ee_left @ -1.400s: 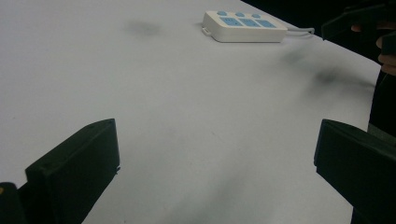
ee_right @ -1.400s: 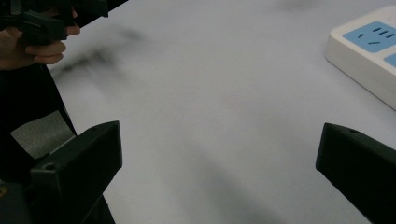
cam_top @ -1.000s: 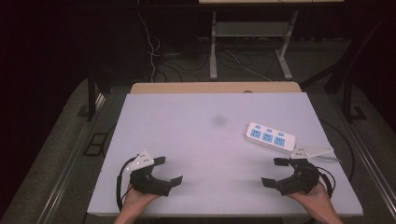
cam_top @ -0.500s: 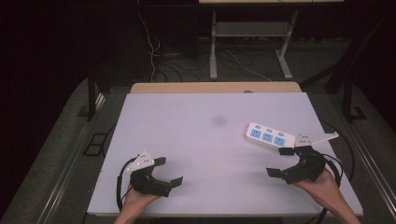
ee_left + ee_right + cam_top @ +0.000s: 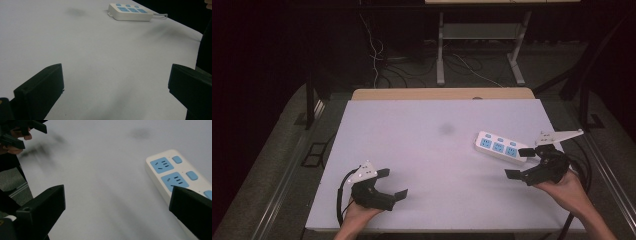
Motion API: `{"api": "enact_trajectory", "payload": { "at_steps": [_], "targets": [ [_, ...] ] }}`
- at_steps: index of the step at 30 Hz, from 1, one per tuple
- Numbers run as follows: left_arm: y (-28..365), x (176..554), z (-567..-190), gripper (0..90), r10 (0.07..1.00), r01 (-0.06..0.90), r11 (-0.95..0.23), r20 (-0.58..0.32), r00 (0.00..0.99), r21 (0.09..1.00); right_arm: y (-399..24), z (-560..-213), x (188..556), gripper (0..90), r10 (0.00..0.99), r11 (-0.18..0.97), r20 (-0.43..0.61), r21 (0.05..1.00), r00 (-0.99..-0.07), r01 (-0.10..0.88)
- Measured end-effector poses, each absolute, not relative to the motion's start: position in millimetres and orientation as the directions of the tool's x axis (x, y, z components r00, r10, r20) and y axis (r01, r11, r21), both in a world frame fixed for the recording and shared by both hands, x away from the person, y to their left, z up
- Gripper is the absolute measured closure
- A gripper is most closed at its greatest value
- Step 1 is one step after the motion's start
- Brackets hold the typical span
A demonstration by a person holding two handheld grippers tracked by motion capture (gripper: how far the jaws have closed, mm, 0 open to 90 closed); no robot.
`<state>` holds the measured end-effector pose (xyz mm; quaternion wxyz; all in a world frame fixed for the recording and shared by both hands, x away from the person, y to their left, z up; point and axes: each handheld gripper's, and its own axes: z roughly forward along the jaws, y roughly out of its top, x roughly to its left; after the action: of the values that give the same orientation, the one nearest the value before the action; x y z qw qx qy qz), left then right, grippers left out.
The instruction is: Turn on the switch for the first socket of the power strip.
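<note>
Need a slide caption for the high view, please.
Open right gripper nears the power strip; open left gripper rests apart.

Two black jaws stand wide apart at the frame's bottom corners; a white plastic power strip with blue sockets (image 5: 175,175) lies at right on a pale tabletop (image 5: 100,182).

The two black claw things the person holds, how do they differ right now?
The right gripper sits up against the white power strip, one jaw over its near end; the left gripper is far from it, over bare table. The right gripper is further up the table, while the left gripper is near the front edge. Both are black, hand-held, and open with nothing between the jaws.
</note>
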<state>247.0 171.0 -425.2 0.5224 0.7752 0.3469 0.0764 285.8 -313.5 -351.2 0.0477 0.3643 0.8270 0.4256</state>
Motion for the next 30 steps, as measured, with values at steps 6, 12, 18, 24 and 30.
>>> {"api": "enact_trajectory", "payload": {
  "at_steps": [6, 12, 18, 24, 30],
  "targets": [
    [172, 247, -425, 0.0, 0.619, 0.458, -0.212, -0.244, 0.747, 0.863, -318, -342, 297, 0.2, 0.650, 0.382, 0.217, 0.735, -0.728, 0.561],
    [172, 247, -426, 0.0, 0.619, 0.459, -0.211, -0.245, 0.746, 0.863, -320, -335, 306, 0.3, 0.651, 0.410, 0.201, 0.718, -0.732, 0.562],
    [172, 247, -425, 0.0, 0.619, 0.458, -0.212, -0.244, 0.747, 0.863, -321, -331, 316, 0.2, 0.652, 0.435, 0.186, 0.702, -0.735, 0.564],
    [173, 247, -425, 0.0, 0.622, 0.458, -0.209, -0.244, 0.744, 0.864, -321, -327, 328, 0.2, 0.658, 0.452, 0.176, 0.686, -0.733, 0.570],
    [174, 248, -426, 0.0, 0.623, 0.460, -0.210, -0.245, 0.743, 0.863, -324, -330, 340, 0.2, 0.666, 0.456, 0.177, 0.673, -0.725, 0.582]
  ]
}}
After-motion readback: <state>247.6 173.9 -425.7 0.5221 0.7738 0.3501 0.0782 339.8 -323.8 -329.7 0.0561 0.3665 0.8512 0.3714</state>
